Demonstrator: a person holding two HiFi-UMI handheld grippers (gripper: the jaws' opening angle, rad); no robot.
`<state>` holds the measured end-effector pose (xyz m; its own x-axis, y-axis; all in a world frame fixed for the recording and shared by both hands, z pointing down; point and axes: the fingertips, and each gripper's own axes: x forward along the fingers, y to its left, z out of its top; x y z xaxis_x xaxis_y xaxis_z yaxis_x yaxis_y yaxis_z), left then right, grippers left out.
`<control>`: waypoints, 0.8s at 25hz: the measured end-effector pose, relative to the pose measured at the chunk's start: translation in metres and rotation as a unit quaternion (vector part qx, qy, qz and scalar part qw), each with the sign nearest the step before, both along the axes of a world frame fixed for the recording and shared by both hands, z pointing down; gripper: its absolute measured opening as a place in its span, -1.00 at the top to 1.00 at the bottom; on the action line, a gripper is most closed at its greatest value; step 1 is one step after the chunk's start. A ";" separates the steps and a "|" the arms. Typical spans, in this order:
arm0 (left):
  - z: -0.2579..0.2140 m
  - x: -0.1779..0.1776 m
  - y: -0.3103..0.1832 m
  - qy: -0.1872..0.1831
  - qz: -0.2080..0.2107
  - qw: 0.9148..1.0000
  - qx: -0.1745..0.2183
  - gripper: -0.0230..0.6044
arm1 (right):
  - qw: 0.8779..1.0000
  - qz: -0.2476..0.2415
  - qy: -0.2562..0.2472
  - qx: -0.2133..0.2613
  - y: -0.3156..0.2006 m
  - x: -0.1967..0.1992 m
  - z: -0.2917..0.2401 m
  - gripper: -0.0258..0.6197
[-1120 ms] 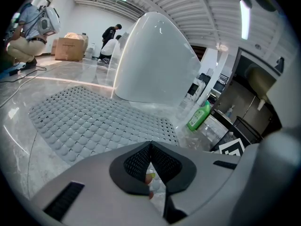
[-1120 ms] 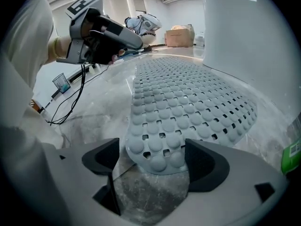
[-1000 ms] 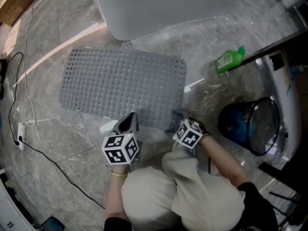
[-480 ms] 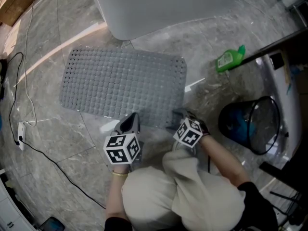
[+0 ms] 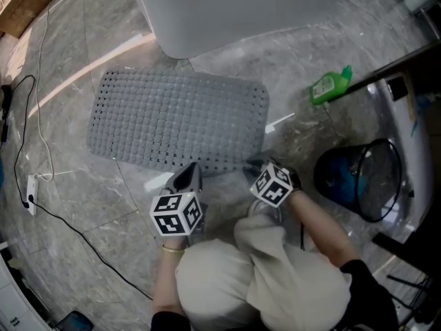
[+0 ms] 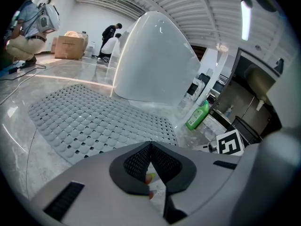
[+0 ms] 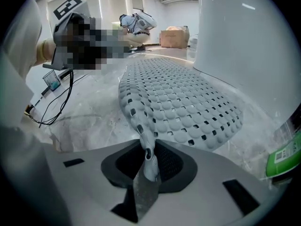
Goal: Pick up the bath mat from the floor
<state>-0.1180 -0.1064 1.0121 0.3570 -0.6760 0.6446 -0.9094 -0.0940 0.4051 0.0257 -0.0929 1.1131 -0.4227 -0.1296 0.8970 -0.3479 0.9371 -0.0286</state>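
One gray mat [image 5: 179, 123] with many small holes lies on the floor [image 5: 296, 54], just in front of one big white tub [image 5: 234, 5]. Most of the mat is flat. Its near right corner is pinched in the right tool [image 5: 255, 165]. That tool's jaws have just been closing on the corner, which is bent up a little.

There are two tools. The left tool [image 5: 187, 176] is just beside the mat's near edge. Its jaws are pressed together with nothing in them.

To the right are one green bottle [image 5: 329, 86] and one black bin [image 5: 337, 185], both apart from the mat. On the left are one white plug strip [image 5: 29, 190] and, far off, one brown box [image 5: 24, 2]. The floor is shiny gray stone.
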 end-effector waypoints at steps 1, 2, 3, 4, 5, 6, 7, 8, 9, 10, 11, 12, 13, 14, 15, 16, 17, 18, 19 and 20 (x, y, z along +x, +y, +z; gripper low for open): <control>0.000 0.000 0.000 0.000 0.000 1.000 0.000 0.93 | 1.000 0.001 0.000 0.003 -0.001 0.000 -0.001 0.69; 0.000 0.000 0.000 0.001 0.000 1.000 0.000 0.93 | 1.000 0.001 -0.001 0.005 -0.002 0.000 -0.002 0.71; 0.000 0.000 0.000 0.001 -0.001 1.000 -0.001 0.93 | 1.000 0.002 -0.002 0.005 -0.003 -0.001 -0.003 0.72; 0.000 0.000 -0.001 0.001 -0.001 1.000 -0.002 0.93 | 1.000 0.002 -0.005 0.006 -0.003 -0.001 -0.003 0.73; 0.000 0.000 -0.001 0.002 -0.001 1.000 -0.002 0.93 | 1.000 0.002 -0.007 0.005 -0.004 -0.002 -0.003 0.74; 0.000 0.000 -0.001 0.002 -0.001 1.000 -0.002 0.93 | 1.000 0.002 -0.009 0.003 -0.004 -0.002 -0.003 0.75; 0.001 0.000 -0.001 0.002 -0.001 1.000 -0.002 0.93 | 1.000 0.002 -0.010 0.002 -0.004 -0.002 -0.003 0.75; 0.001 0.000 -0.001 0.002 -0.001 1.000 -0.002 0.93 | 1.000 0.003 -0.012 0.000 -0.005 -0.002 -0.003 0.76; 0.001 0.000 -0.002 0.003 -0.001 1.000 -0.001 0.93 | 1.000 0.004 -0.013 -0.003 -0.005 -0.003 -0.004 0.76; 0.001 -0.001 -0.002 0.003 -0.002 1.000 -0.001 0.93 | 1.000 0.006 -0.014 -0.006 -0.005 -0.003 -0.005 0.76; 0.001 -0.001 -0.002 0.004 -0.002 1.000 -0.002 0.93 | 1.000 0.008 -0.014 -0.009 -0.005 -0.002 -0.005 0.77; 0.002 -0.002 -0.002 0.005 -0.004 1.000 -0.002 0.93 | 1.000 0.010 -0.014 -0.012 -0.005 -0.002 -0.006 0.77; 0.002 -0.002 -0.002 0.005 -0.005 1.000 -0.002 0.93 | 1.000 0.010 -0.015 -0.014 -0.004 -0.002 -0.005 0.77; 0.002 -0.003 -0.002 0.006 -0.006 1.000 -0.003 0.93 | 1.000 0.009 -0.016 -0.015 -0.004 -0.003 -0.004 0.77; 0.002 -0.004 -0.003 0.007 -0.008 1.000 -0.003 0.93 | 1.000 0.008 -0.017 -0.015 -0.005 -0.003 -0.004 0.77; 0.002 -0.004 -0.003 0.008 -0.010 1.000 -0.004 0.93 | 1.000 0.007 -0.019 -0.016 -0.005 -0.004 -0.005 0.78; 0.002 -0.005 -0.003 0.009 -0.012 1.000 -0.006 0.93 | 1.000 0.008 -0.020 -0.018 -0.006 -0.004 -0.006 0.78; 0.002 -0.006 -0.004 0.011 -0.015 1.000 -0.007 0.93 | 1.000 0.008 -0.021 -0.021 -0.006 -0.005 -0.007 0.78; 0.001 -0.007 -0.004 0.012 -0.018 1.000 -0.009 0.93 | 0.999 0.009 -0.022 -0.025 -0.006 -0.005 -0.008 0.78; 0.001 -0.007 -0.005 0.014 -0.021 1.000 -0.010 0.93 | 0.999 0.010 -0.023 -0.028 -0.006 -0.005 -0.009 0.78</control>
<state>-0.1254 -0.1113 1.0128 0.3467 -0.6778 0.6484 -0.9009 -0.0483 0.4313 0.0204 -0.0984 1.1042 -0.4617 -0.0883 0.8827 -0.3633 0.9266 -0.0973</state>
